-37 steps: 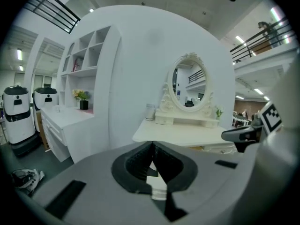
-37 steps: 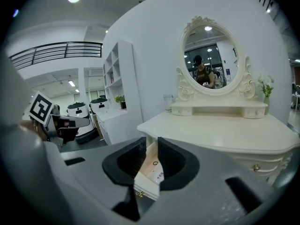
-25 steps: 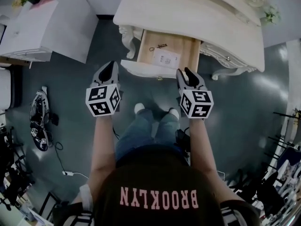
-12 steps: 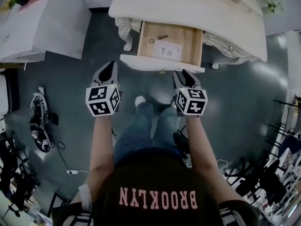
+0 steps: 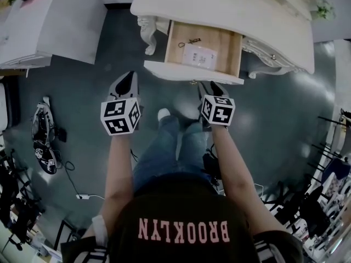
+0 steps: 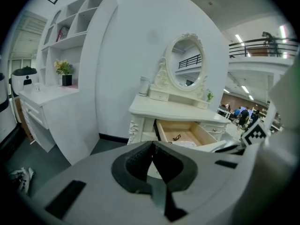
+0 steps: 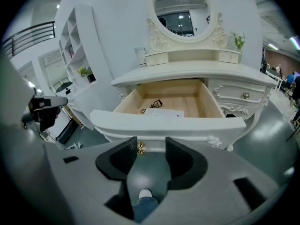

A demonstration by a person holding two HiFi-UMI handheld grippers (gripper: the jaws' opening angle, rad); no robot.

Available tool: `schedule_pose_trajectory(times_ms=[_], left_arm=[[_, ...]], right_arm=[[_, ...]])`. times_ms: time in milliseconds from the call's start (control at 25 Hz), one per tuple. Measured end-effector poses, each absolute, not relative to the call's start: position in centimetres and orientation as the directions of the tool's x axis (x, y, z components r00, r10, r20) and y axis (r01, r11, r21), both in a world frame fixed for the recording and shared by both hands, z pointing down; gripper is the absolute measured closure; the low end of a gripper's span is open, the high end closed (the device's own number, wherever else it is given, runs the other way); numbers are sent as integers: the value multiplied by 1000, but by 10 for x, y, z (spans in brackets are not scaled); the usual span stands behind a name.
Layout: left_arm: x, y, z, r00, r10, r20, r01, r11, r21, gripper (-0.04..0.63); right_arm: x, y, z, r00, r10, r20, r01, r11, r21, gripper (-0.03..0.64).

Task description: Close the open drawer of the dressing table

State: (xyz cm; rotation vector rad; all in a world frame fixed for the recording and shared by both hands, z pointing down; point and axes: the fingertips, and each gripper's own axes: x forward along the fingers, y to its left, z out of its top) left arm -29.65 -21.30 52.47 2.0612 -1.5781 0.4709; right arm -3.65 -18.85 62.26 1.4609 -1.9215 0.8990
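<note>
The right claw (image 5: 210, 85) has dropped to the front of the open drawer (image 5: 205, 48), jaws opening empty near its knob (image 7: 139, 148); the left claw (image 5: 126, 78) is together, empty.

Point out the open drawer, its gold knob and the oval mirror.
open drawer (image 7: 178, 122): right gripper view, on its white front panel.
gold knob (image 7: 140, 148): right gripper view, on the knob's round head below the front panel.
oval mirror (image 7: 183, 11): right gripper view, on the middle of the glass.
</note>
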Motion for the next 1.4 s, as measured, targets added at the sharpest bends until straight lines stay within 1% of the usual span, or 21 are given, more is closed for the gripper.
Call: schedule_pose_trajectory(times_ms=[320, 560, 880, 1400], left_arm=[[-321, -218, 524, 235, -803, 548, -971, -164, 177, 592], [-327, -222, 522, 233, -807, 543, -971, -158, 182, 592], [-326, -228, 514, 237, -817, 526, -969, -162, 185, 592], [-305, -248, 514, 242, -811, 533, -969, -172, 178, 592]], right_arm=[[-37, -201, 636, -199, -585, 786, -980, 130, -151, 439], [-35, -213, 636, -163, -585, 795, -987, 103, -127, 433], [-36, -232, 636, -124, -596, 794, -992, 93, -85, 433], [-30, -267, 637, -124, -602, 789, -992, 83, -92, 434]])
